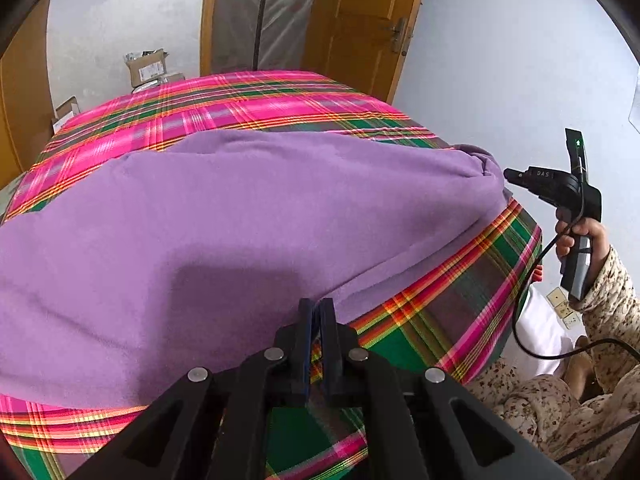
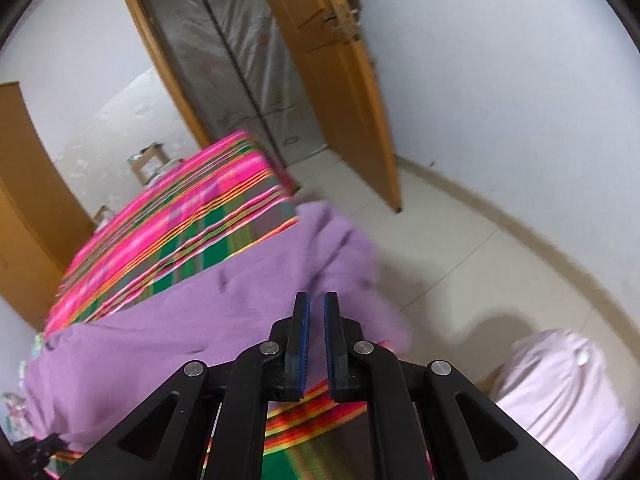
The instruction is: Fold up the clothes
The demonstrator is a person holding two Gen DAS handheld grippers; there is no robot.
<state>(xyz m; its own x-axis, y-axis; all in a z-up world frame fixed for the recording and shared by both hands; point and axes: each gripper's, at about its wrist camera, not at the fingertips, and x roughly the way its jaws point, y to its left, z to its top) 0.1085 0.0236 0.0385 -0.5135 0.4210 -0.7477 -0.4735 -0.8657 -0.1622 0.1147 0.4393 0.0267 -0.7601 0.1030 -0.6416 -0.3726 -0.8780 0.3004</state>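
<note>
Purple garment (image 1: pixel 224 216) spread across the plaid bedcover (image 1: pixel 248 100)

Left gripper (image 1: pixel 317 312) sits pressed together at the garment's near edge, pinching nothing I can make out. Right gripper (image 2: pixel 316 312) has a narrow gap, nothing between its pads, just off the cloth's corner.

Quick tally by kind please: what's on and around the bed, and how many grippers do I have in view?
Purple garment: 1
Plaid bedspread: 1
Grippers: 2, left gripper, right gripper
Cardboard boxes by the far wall: 2, box, box
Pale pink bundle on the floor: 1
Total: 7
</note>
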